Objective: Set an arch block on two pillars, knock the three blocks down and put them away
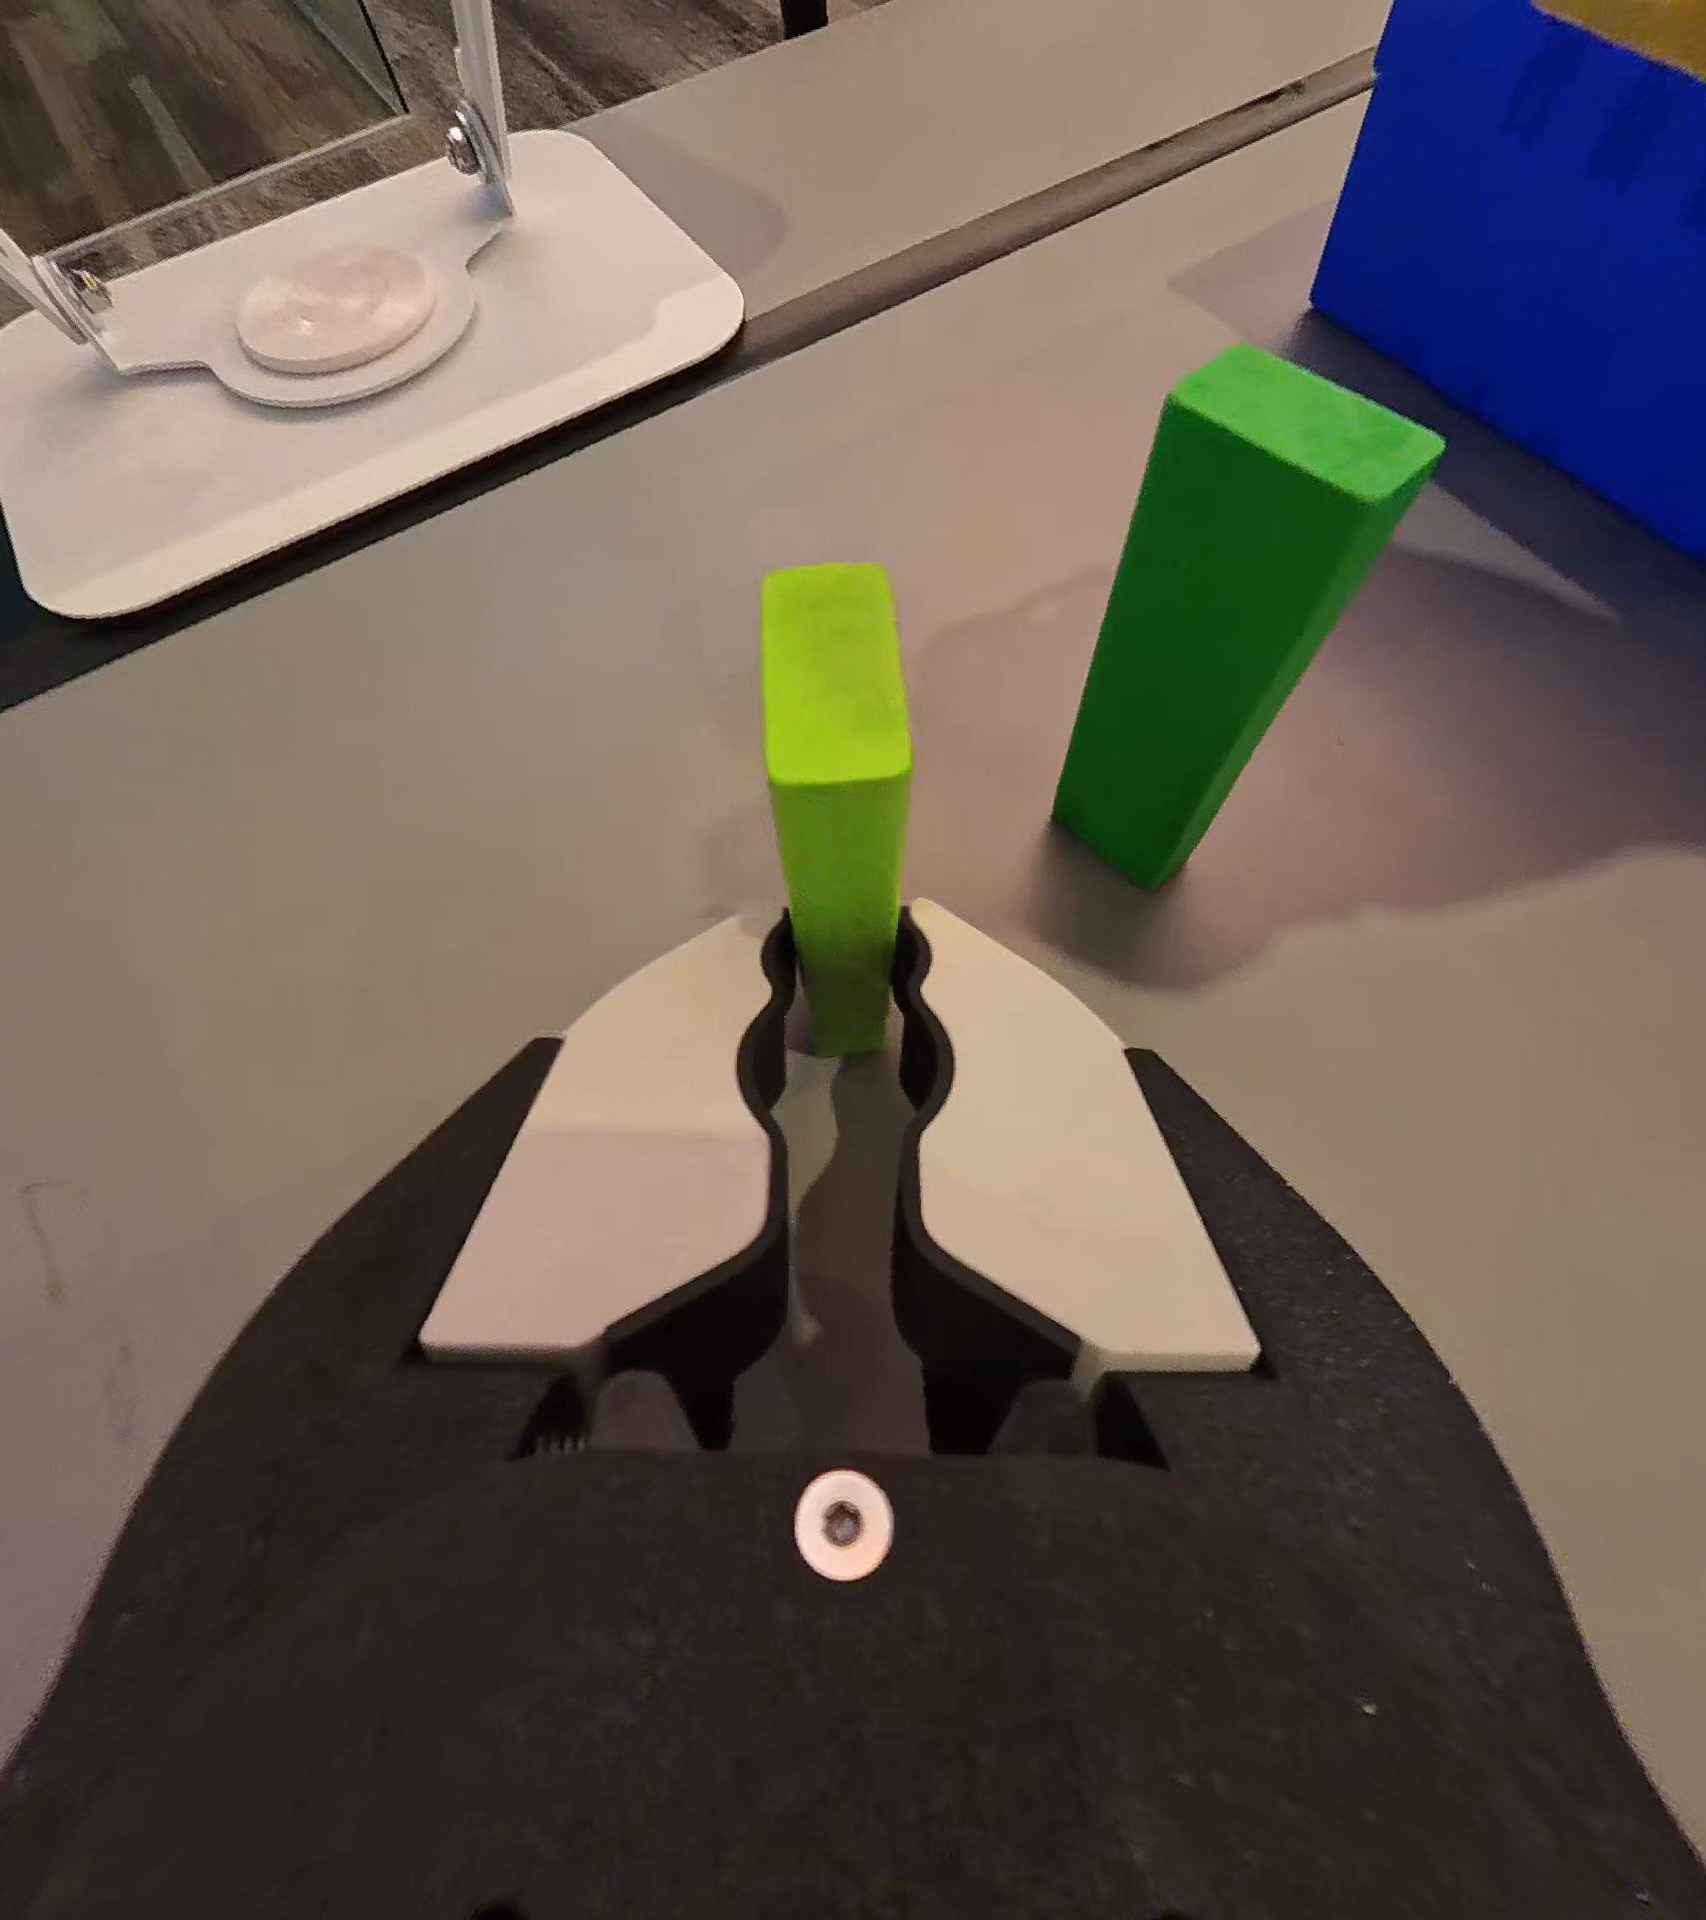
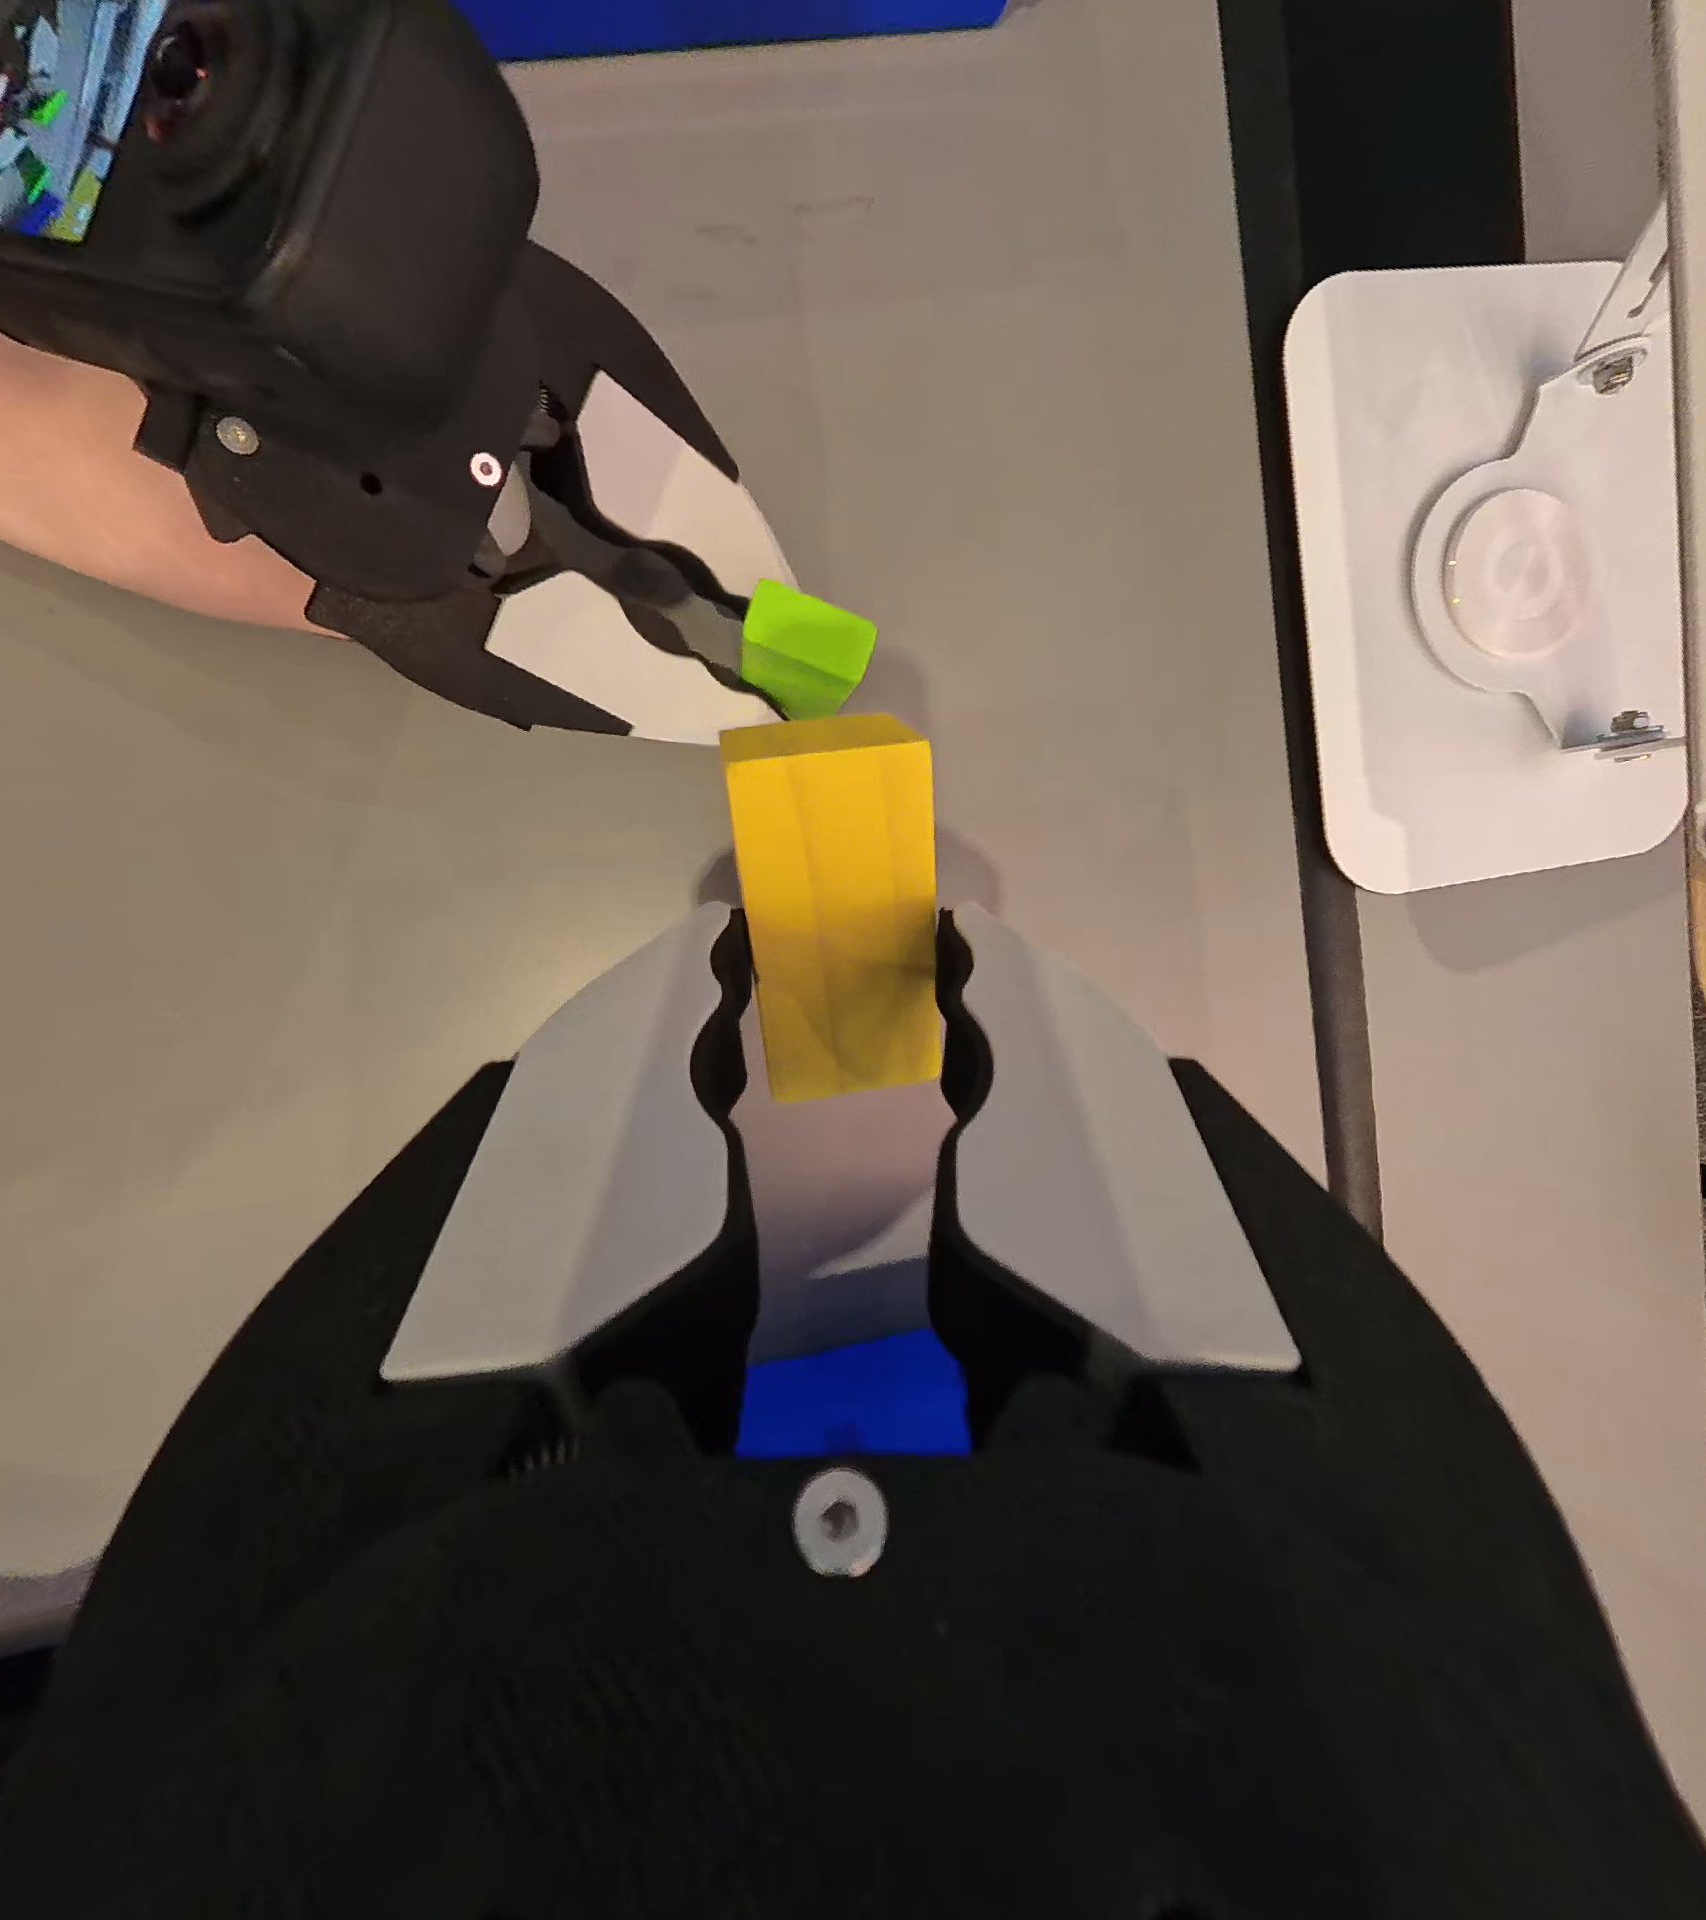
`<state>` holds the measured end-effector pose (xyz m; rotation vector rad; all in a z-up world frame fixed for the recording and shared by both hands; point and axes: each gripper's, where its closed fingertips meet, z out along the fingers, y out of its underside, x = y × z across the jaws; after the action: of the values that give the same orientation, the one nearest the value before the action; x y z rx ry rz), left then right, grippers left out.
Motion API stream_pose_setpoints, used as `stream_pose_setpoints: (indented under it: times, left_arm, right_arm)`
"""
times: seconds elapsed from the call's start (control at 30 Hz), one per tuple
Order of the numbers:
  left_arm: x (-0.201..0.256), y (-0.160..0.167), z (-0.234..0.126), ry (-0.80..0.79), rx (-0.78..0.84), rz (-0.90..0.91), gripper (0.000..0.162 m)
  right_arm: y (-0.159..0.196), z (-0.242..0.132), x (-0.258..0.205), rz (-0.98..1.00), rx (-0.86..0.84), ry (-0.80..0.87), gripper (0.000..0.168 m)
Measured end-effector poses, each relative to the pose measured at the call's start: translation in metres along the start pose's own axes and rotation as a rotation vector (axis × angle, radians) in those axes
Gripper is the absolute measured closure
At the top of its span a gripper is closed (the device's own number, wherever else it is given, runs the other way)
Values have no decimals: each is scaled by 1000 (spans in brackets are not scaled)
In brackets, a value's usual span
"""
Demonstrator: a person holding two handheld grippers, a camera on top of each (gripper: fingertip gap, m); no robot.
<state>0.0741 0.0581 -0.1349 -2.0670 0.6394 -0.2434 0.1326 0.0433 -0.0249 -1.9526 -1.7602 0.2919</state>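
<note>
My left gripper (image 1: 844, 935) is shut on a lime green block (image 1: 836, 727), gripping it near its lower end so it stands upright. I cannot tell whether the block touches the grey table (image 1: 309, 935). A dark green pillar (image 1: 1233, 623) stands upright on the table to its right, apart from it. My right gripper (image 2: 841, 925) is shut on a yellow block (image 2: 833, 904) and holds it above the table. In the right wrist view the left gripper (image 2: 724, 644) and the lime block (image 2: 813, 649) are just beyond the yellow block.
A blue bin (image 1: 1576, 260) stands at the far right, behind the dark green pillar. A blue piece (image 2: 849, 1392) shows below my right gripper. A white stand base (image 1: 361, 343) sits by the table's far edge, also in the right wrist view (image 2: 1400, 727). A person's forearm (image 2: 49, 468) is behind the left gripper. The tips of one gripper are about 12 centimetres away from the tips of the other.
</note>
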Motion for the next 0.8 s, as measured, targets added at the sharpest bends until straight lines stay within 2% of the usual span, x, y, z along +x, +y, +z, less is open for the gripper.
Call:
stream_pose_setpoints:
  times: [0.2, 0.4, 0.5, 0.6, 0.67, 0.8]
  left_arm:
    - [12, -1, 1, 69, -10, -75, 146]
    - [14, 2, 8, 40, -48, -40, 145]
    - [16, 6, 11, 42, -77, -28, 140]
    - [17, 5, 10, 43, -69, -17, 124]
    - [15, 4, 9, 26, -61, -13, 105]
    - [13, 5, 6, 10, -56, -6, 91]
  right_arm:
    - [-1, 5, 4, -2, -30, -17, 133]
    - [0, 18, -1, -70, -98, -25, 133]
    - [0, 24, -2, -109, -139, -27, 133]
    - [1, 28, 0, -131, -183, -26, 133]
    - [0, 30, 0, -139, -194, -32, 133]
    - [-3, 33, 2, -159, -206, -32, 133]
